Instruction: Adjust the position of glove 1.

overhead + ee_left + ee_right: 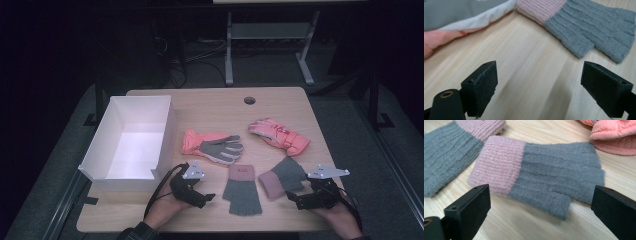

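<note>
Two grey knit gloves with pink cuffs lie flat on the wooden counter [215,107] near its front edge. Left knit glove [242,190] lies cuff away from the person, fingers toward the front edge, just right of the left tongs [207,197]; in the left gripper view it sits ahead and to the right of the spread jaws, apart from them, bare wood between the jaws. Right knit glove [282,177] lies tilted, pink cuff at the left and close to the other glove's cuff, grey part toward the right tongs [295,199]. In the right gripper view this glove [541,172] is straight ahead, just beyond the wide-open jaws, not touched. Both tongs spread, pinching nothing. Left hand [167,207] comes in from the bottom edge, tongs low over the counter pointing right toward the left glove. Right hand [340,215] comes in at bottom right, tongs low, pointing left toward the right glove. Farther back: a coral ski glove with grey palm [212,145] mid-counter, a second coral ski glove [280,135] to its right, both well clear of the tongs. A white box [165,135], open on top, sits at the counter's left side, just behind the left hand.
</note>
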Demonstrator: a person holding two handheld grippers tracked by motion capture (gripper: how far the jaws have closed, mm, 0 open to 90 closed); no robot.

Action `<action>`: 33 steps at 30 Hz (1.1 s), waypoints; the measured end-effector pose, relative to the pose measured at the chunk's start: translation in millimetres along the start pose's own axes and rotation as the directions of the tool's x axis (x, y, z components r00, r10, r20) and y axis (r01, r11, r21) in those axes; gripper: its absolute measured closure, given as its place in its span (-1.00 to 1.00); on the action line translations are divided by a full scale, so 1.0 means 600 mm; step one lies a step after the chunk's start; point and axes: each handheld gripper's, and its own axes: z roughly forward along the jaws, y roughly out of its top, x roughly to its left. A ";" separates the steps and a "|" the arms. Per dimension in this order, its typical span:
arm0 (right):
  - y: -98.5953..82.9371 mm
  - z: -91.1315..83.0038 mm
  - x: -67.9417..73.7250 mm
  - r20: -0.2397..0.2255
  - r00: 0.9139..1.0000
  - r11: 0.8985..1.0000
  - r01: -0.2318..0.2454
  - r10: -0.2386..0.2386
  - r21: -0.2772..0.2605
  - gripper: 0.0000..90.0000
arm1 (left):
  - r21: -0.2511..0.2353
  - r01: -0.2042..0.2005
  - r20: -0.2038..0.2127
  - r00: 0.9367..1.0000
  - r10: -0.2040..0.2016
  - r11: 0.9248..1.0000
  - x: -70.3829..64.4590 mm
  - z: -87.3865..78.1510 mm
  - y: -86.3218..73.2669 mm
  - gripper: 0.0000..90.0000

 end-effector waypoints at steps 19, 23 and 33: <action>-0.002 -0.005 0.008 -0.011 1.000 1.000 0.002 -0.002 -0.003 -0.95 | 0.012 -0.015 0.091 0.996 0.013 1.000 -0.012 -0.007 0.037 0.90; -0.002 -0.004 0.007 -0.014 1.000 1.000 0.006 -0.006 0.003 -0.95 | 0.019 -0.015 0.119 0.993 0.013 1.000 -0.013 -0.003 0.047 0.99; -0.005 -0.006 0.007 -0.013 1.000 1.000 0.000 0.000 0.003 -0.95 | -0.010 -0.023 0.124 0.992 0.024 1.000 -0.005 0.016 0.078 0.99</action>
